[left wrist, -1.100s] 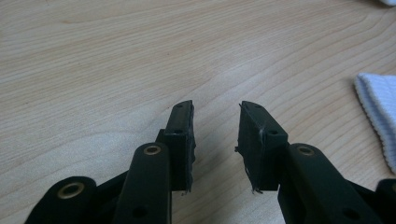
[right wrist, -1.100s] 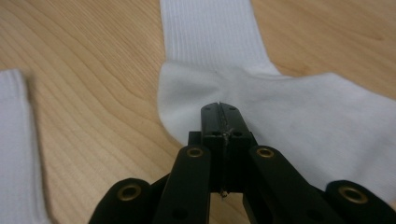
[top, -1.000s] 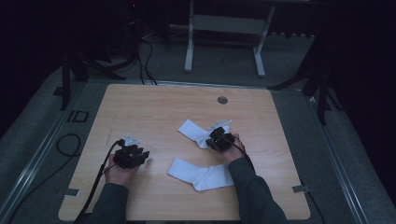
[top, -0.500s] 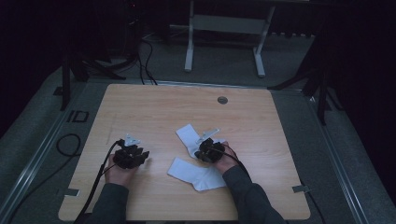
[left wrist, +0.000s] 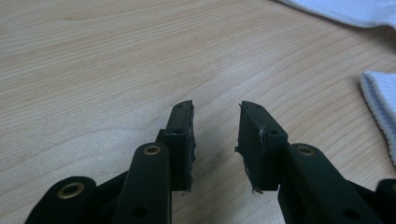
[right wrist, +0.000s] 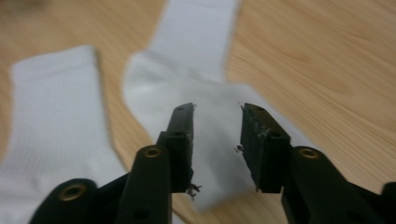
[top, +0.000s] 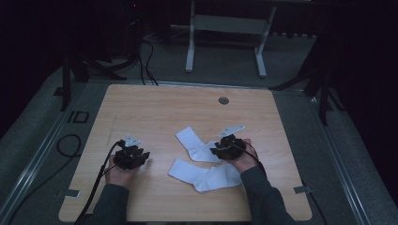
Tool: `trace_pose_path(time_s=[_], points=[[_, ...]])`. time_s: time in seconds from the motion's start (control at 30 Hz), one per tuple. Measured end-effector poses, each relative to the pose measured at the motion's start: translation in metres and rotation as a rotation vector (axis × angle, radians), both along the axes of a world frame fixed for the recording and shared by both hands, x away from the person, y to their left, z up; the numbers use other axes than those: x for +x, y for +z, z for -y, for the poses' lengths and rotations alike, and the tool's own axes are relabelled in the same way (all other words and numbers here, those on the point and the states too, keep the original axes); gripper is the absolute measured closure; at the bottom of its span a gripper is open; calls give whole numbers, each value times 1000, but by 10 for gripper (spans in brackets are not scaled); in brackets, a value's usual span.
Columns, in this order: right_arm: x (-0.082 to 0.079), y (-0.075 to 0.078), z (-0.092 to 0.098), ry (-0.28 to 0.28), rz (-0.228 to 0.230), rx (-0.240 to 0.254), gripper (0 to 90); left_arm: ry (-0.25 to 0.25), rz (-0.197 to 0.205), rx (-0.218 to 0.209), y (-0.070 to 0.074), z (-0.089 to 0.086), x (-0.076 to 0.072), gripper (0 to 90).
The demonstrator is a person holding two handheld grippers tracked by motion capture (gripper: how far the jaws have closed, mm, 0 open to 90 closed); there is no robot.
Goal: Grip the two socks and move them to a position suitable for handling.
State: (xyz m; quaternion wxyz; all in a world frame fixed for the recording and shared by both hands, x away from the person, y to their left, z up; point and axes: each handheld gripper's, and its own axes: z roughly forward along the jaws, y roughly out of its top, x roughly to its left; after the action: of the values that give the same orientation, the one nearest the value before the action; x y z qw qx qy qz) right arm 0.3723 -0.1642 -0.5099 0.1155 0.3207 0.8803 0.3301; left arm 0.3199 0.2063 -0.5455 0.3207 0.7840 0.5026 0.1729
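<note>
We see 2 white ribbed cotton socks on the light wooden table (top: 141,108): the far sock (top: 196,144) and the near sock (top: 202,174), touching. The right gripper (right wrist: 217,123), at 3 o'clock of the far sock, has just been opening, nothing between its jaws. The left gripper (left wrist: 215,122), at 9 o'clock, stands open and empty.

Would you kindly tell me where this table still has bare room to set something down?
The far half of the table is bare up to the grommet, likewise the near left corner. It is crowded around the two socks between the tongs.
</note>
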Motion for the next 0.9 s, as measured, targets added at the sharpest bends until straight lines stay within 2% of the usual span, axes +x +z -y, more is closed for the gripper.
trace_pose_path(time_s=[0.07,0.2,0.33,0.4,0.47,0.53,0.63,0.7,0.9], points=[[4,-1,17,-61,-15,5,574,0,0,0,0,0,0,658],[7,-7,30,-118,-49,23,525,0,-2,2,0,1,0,658],[11,-19,38,-162,-114,44,492,-1,-3,3,0,1,0,658],[13,-22,39,-153,-149,79,500,0,-3,3,0,1,0,658],[14,-25,39,-150,-163,88,514,0,-5,0,0,1,0,658],[17,-27,38,-141,-185,119,587,-1,-2,3,0,1,0,658],[16,-24,37,-119,-176,130,838,2,0,1,0,0,0,657],[14,-19,35,-107,-160,132,865,4,-2,2,0,0,0,658],[7,6,18,-39,-84,131,870,4,1,2,0,0,0,658]])
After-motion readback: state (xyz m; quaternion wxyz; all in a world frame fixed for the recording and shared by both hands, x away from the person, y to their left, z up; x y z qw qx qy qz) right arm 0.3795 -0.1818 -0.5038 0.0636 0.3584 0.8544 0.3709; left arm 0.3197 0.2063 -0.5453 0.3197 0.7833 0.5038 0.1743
